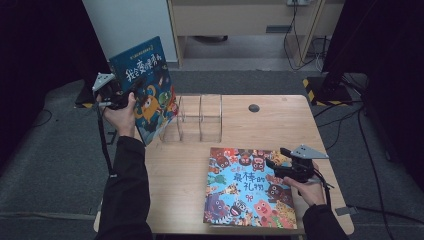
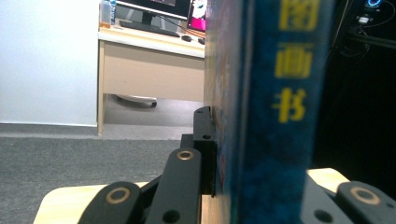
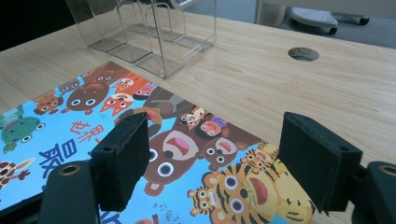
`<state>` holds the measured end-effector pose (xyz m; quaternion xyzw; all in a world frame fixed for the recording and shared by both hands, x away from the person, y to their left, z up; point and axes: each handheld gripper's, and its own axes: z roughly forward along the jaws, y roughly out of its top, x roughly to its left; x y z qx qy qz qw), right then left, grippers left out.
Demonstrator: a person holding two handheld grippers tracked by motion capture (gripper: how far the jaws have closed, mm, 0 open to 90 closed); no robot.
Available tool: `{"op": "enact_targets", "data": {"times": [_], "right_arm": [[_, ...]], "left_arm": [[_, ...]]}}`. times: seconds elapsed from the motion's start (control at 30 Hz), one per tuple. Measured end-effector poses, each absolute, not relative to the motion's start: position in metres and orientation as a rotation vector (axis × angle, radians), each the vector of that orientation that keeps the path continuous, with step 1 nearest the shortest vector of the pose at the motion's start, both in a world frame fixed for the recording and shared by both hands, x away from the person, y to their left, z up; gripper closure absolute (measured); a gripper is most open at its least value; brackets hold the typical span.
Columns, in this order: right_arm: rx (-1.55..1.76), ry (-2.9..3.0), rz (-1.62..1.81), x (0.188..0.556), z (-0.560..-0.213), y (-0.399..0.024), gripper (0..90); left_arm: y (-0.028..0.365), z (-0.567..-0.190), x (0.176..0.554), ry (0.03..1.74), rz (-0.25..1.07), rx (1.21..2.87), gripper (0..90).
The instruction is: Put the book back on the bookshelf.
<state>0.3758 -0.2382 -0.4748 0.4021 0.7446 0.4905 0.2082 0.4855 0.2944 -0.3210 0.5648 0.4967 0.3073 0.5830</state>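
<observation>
The left gripper (image 1: 134,86) squeezes a thin dark-blue picture book with an orange monster on its cover (image 1: 145,85). In the left gripper view the two black jaws press flat on both sides of the book (image 2: 275,121), so it cannot slip. The book is held up on its edge, in the air over the back left corner of the light wooden desk (image 1: 280,120). It is just beside the clear plastic book stand with upright slots (image 1: 200,117), which sits near the back edge. I think the book is held upright so it can slide down into a slot.

The right gripper (image 1: 274,166) has its jaws apart, and nothing is between them. It hangs low over the right side of a flat, bright picture book covered with cartoon animals (image 1: 240,190). This book (image 3: 140,116) lies face up near the front edge of the desk. The open jaws look ready to pick it up next.

The held book has big white Chinese words on its cover, too blurry to read. Its spine shows yellow signs that look like 图画书. The flat book's cover looks like it says 最棒的礼物. A small round hole (image 1: 254,107) is in the desk near the back edge.
</observation>
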Motion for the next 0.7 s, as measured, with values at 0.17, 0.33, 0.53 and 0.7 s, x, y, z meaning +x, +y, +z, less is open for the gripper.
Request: {"op": "enact_targets", "data": {"times": [0.17, 0.33, 0.53, 0.7], "right_arm": [[1.122, 2.079, 1.367, 0.375, -0.476, -0.238, 24.3], [1.119, 2.084, 1.363, 0.374, -0.476, -0.237, 24.2], [1.105, 2.102, 1.349, 0.374, -0.478, -0.235, 24.3], [1.104, 2.104, 1.351, 0.374, -0.478, -0.234, 24.3]], "left_arm": [[0.288, -0.329, 0.491, 1.174, 0.731, 1.317, 82.4], [0.285, -0.341, 0.494, 1.178, 0.731, 1.319, 82.4], [0.285, -0.354, 0.495, 1.192, 0.723, 1.301, 82.4], [0.287, -0.364, 0.494, 1.200, 0.715, 1.275, 82.3]]}}
